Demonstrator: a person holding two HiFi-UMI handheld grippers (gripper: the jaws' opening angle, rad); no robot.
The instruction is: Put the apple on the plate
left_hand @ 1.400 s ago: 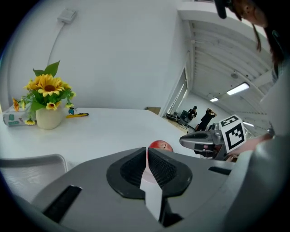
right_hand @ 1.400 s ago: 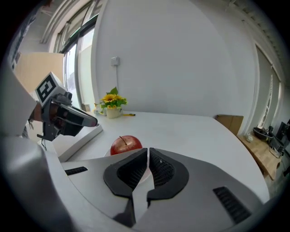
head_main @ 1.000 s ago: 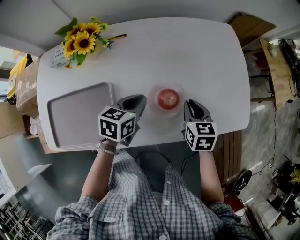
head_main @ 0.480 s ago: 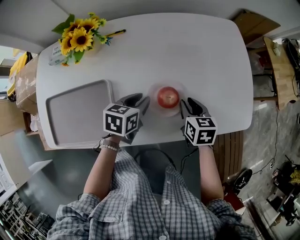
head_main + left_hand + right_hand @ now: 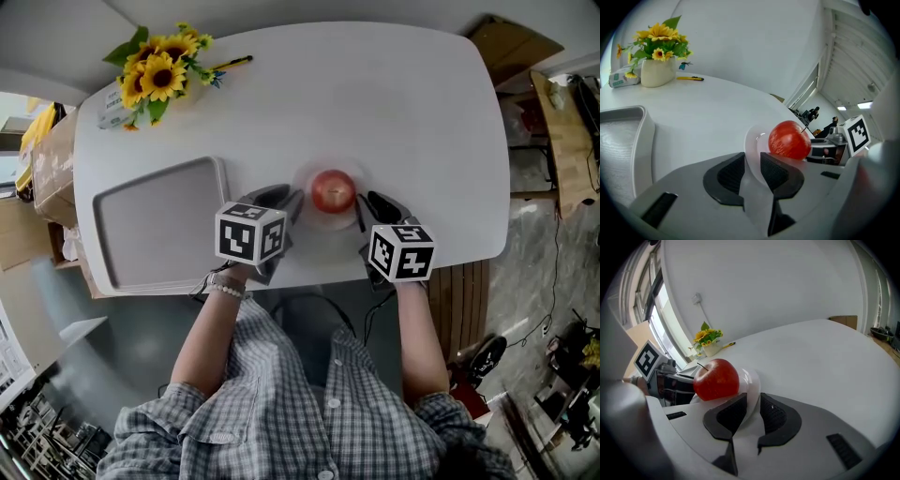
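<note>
A red apple (image 5: 333,190) sits on a small translucent white plate (image 5: 302,183) near the front edge of the white table (image 5: 403,112). My left gripper (image 5: 288,200) is at the plate's left side; in the left gripper view its jaws (image 5: 752,161) hold the plate rim (image 5: 751,140) between the pads, with the apple (image 5: 789,139) just beyond. My right gripper (image 5: 366,204) is at the plate's right side. The right gripper view shows it (image 5: 753,404) likewise shut on the rim (image 5: 751,379), the apple (image 5: 716,379) to its left.
A grey tray (image 5: 155,225) lies left of the plate. A vase of sunflowers (image 5: 155,75), a tissue pack (image 5: 111,111) and a pen (image 5: 230,66) are at the far left corner. The table's near edge runs right under my grippers.
Both grippers have moved inward from either side and now meet the plate's rim. The apple stays on the plate.
</note>
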